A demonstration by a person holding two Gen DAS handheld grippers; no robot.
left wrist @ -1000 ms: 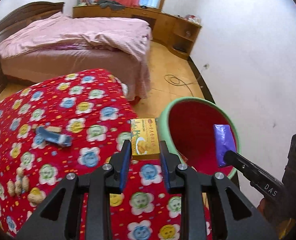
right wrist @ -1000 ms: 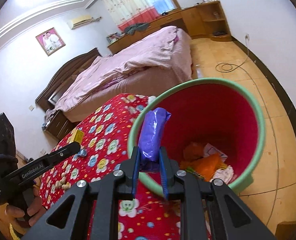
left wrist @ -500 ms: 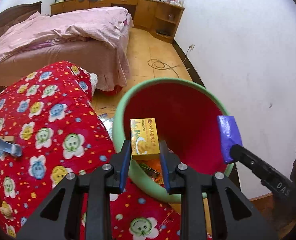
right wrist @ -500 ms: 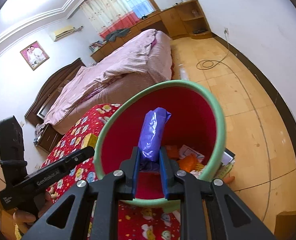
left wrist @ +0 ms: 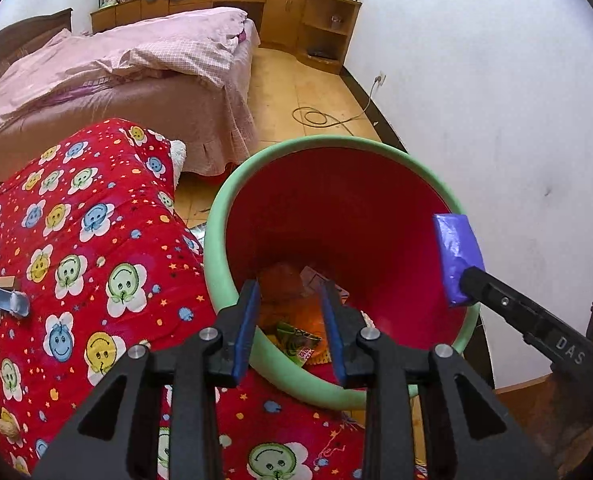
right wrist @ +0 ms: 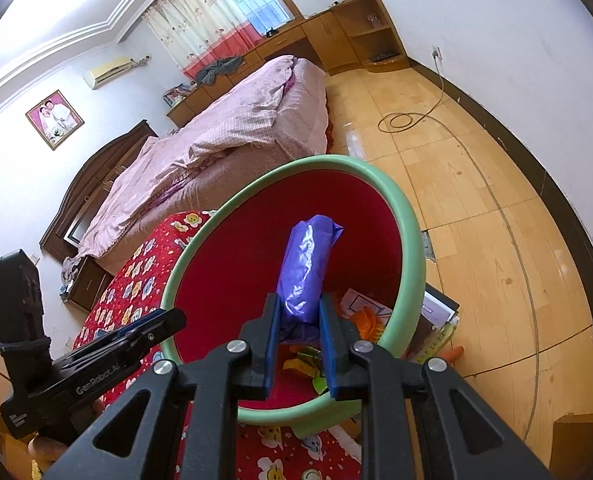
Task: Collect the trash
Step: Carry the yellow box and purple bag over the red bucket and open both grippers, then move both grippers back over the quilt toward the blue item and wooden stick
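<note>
Two tongs hang over the green-rimmed red plastic bin: the left tongs, just opened, stand narrow and empty, their yellow box gone, likely dropped inside; the right tongs clamp the crumpled purple plastic wrapper.

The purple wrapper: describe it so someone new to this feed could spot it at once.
Find the bin, green-rimmed and red inside, standing against the red smiley-flower quilt. Over its mouth the right gripper is shut on the purple wrapper, which sticks up past the blue pads. It is the only purple piece and the only one held; the other trash, orange and green, lies at the bin's bottom.
</note>
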